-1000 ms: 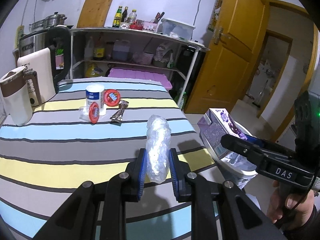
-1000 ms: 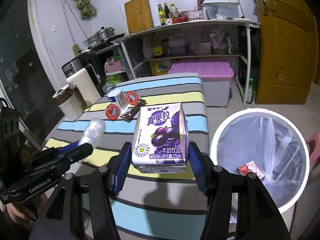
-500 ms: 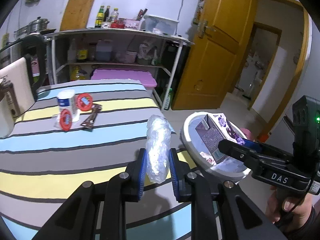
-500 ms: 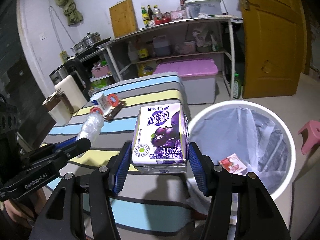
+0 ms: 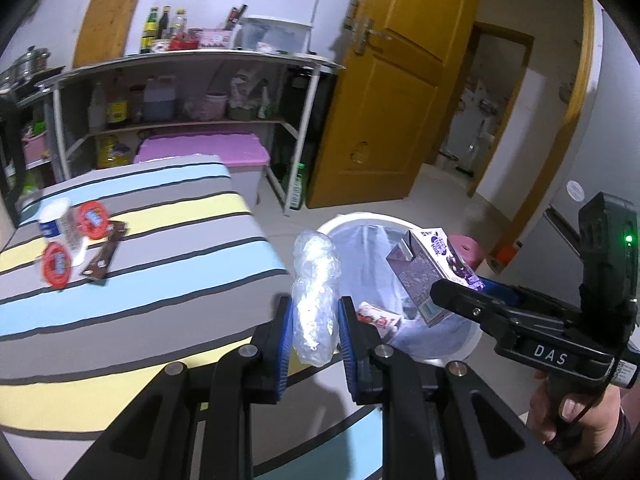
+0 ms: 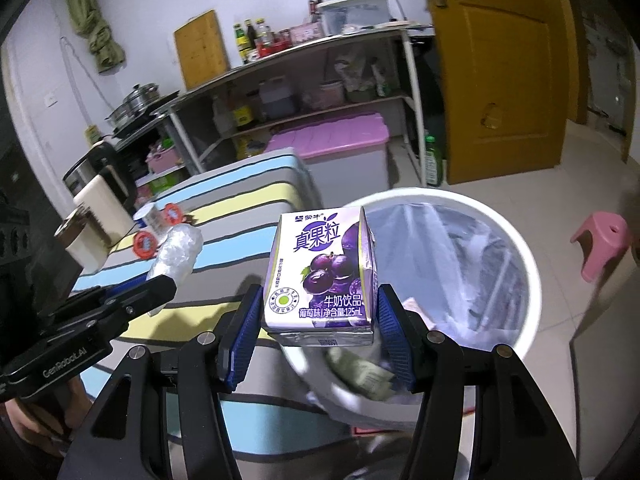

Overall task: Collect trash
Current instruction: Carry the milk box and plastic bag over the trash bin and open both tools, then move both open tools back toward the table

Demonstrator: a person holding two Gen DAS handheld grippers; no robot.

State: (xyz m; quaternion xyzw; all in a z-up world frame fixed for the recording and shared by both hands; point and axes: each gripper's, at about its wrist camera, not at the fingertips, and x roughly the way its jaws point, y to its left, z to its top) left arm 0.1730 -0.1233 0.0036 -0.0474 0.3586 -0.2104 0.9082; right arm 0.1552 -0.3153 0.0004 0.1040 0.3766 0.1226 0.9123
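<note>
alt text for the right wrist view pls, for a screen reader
The right gripper clamps a purple grape milk carton over the rim of a white lined trash bin. At left, the left gripper holds crumpled clear plastic.

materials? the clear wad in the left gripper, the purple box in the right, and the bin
Clear wad: thin crinkled plastic film, glossy, see-through with white glints. Purple box: looks like coated paperboard, printed, folded seams, silvery bottom edge. Bin: probably smooth white moulded plastic, lined with a translucent film bag.
</note>
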